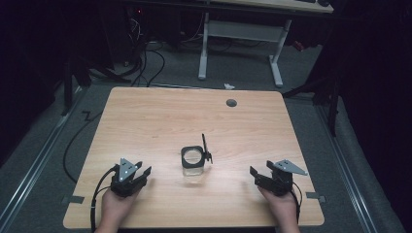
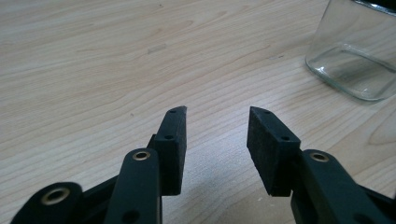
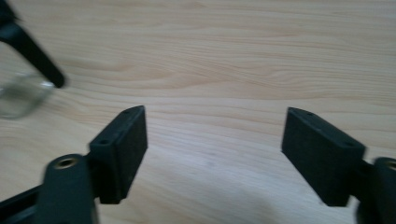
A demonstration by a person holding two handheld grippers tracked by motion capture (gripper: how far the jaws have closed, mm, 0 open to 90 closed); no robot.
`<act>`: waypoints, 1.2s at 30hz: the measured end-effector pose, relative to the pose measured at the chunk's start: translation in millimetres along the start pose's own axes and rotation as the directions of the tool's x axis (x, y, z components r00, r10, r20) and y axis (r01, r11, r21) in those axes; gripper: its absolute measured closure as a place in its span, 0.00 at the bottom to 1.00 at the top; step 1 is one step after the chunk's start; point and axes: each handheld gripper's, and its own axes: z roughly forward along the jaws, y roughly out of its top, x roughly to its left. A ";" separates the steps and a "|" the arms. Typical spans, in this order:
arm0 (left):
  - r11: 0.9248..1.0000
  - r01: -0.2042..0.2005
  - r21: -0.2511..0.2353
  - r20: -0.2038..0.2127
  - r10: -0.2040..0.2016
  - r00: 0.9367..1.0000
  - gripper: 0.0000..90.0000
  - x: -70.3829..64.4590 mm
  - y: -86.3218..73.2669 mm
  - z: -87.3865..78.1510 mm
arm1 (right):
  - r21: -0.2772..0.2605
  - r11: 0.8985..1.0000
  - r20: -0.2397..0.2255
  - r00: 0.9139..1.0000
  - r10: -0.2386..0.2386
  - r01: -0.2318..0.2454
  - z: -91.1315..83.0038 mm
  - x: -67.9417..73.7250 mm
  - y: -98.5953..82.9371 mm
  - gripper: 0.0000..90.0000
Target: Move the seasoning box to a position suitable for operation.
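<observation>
Currently we see the left gripper parted and empty, the right gripper spread wider, also empty. Between them, well apart, a glass jar stands on the wooden table.

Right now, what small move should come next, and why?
Probably bring the left gripper forward and toward the glass jar. Both grippers are open and hold nothing, the right gripper is similarly apart, and the jar stands alone between them on the table.

Between our grippers: glass jar with raised black lid stood in the way.
Ahead: we saw bare table.
</observation>
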 end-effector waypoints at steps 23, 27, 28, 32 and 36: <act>0.999 -0.031 0.016 0.041 0.030 0.999 0.74 -5.9 -5.9 -2.0 | 0.003 0.998 -0.042 0.997 -0.068 0.068 3.7 15.4 -6.2 0.69; 0.999 -0.002 0.040 0.034 0.001 0.999 0.85 -6.8 -6.5 0.2 | 0.010 0.996 -0.057 0.994 -0.093 0.093 6.7 22.8 -7.2 0.74; 0.998 0.025 0.053 0.035 -0.026 0.999 0.88 -7.8 -6.3 1.7 | 0.011 0.996 -0.057 0.994 -0.092 0.093 6.9 23.5 -7.3 0.74; 0.996 0.055 0.076 0.056 -0.059 0.997 0.99 -20.0 -9.1 7.8 | 0.003 0.996 -0.060 0.994 -0.091 0.092 6.7 23.8 -7.5 0.78; 0.996 0.033 0.083 0.112 -0.042 0.993 1.00 -54.5 -15.9 18.3 | 0.004 0.995 -0.068 0.993 -0.098 0.099 7.0 23.7 -8.0 0.80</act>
